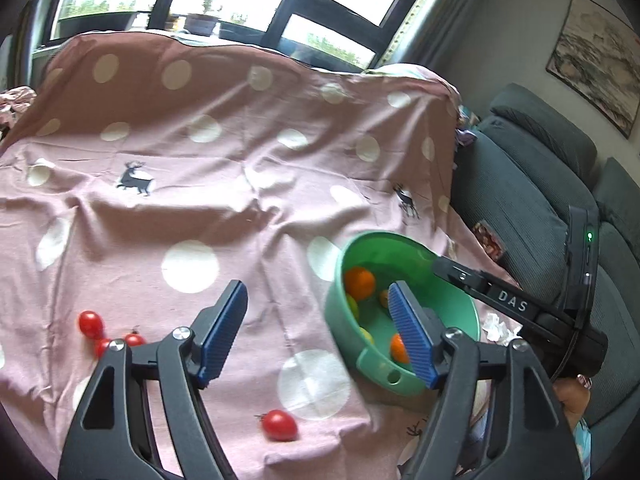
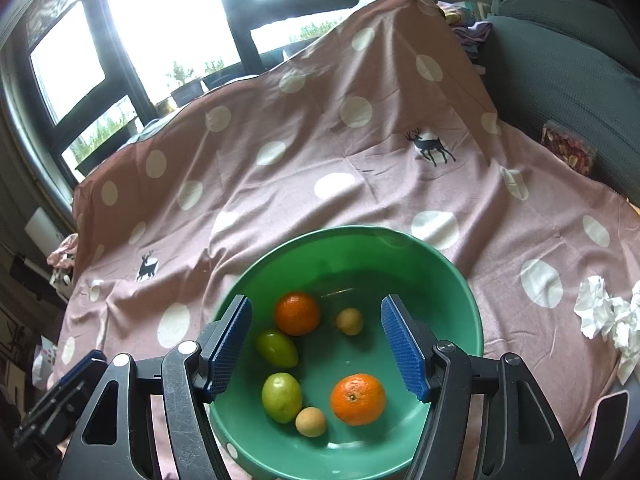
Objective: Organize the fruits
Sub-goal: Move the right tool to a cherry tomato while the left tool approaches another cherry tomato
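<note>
A green bowl [image 2: 400, 248] sits on the pink dotted cloth and also shows in the left wrist view [image 1: 340, 320]. It holds two oranges [image 2: 297, 313] [image 2: 357, 399], two green fruits [image 2: 281, 397] [image 2: 277, 347] and two small tan fruits [image 2: 310, 421] [image 2: 349, 321]. My right gripper [image 2: 316, 348] is open and empty above the bowl. My left gripper [image 1: 320, 328] is open and empty, left of the bowl. Cherry tomatoes lie on the cloth: one near the front [image 1: 279, 425], a group at the left [image 1: 91, 323].
The pink cloth [image 1: 224, 152] rises over a hump at the back. A grey sofa [image 1: 532, 184] stands to the right. Crumpled white tissue [image 2: 608, 316] lies right of the bowl. A packet [image 2: 568, 148] lies by the sofa.
</note>
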